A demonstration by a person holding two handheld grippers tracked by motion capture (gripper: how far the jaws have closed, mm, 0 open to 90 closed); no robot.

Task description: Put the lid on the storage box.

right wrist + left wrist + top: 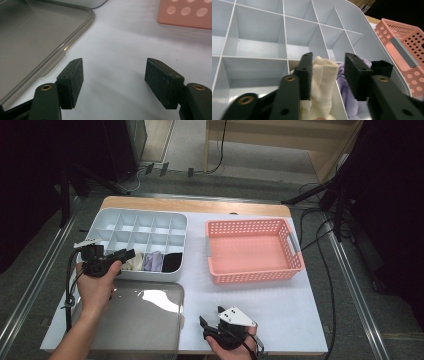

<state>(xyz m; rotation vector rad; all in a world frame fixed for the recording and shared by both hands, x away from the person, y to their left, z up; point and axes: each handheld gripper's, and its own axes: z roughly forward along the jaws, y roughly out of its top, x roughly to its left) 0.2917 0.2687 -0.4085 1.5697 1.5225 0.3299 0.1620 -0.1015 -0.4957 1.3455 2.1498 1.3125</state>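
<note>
The left gripper (pixel 131 254) hangs over the front row of the white divided organizer tray (pixel 145 220), at the tray's front edge. Its jaws stand partly apart, with the rolled cream sock (pixel 322 82) between them. The left jaw's pad lies against the sock's side, while the right pad stands clear of it with a gap showing, so the sock is not pinched.

The cream sock sits in a front-row compartment of the tray. It stands on end with its long axis up, the rounded top toward the gripper, and leans a little. Just beside it, in the next compartment toward the tray's right end, lies a lilac sock (pixel 352 100), and past that a black sock (pixel 382 68), in the front right corner compartment.

The right gripper (pixel 212 319) rests near the table's front edge, on the white table cover (pixel 117 47), its jaws wide apart with nothing between them. A clear lid (pixel 145 312) lies just to its left, and the pink perforated basket (pixel 252 270) stands farther back on the right.
</note>
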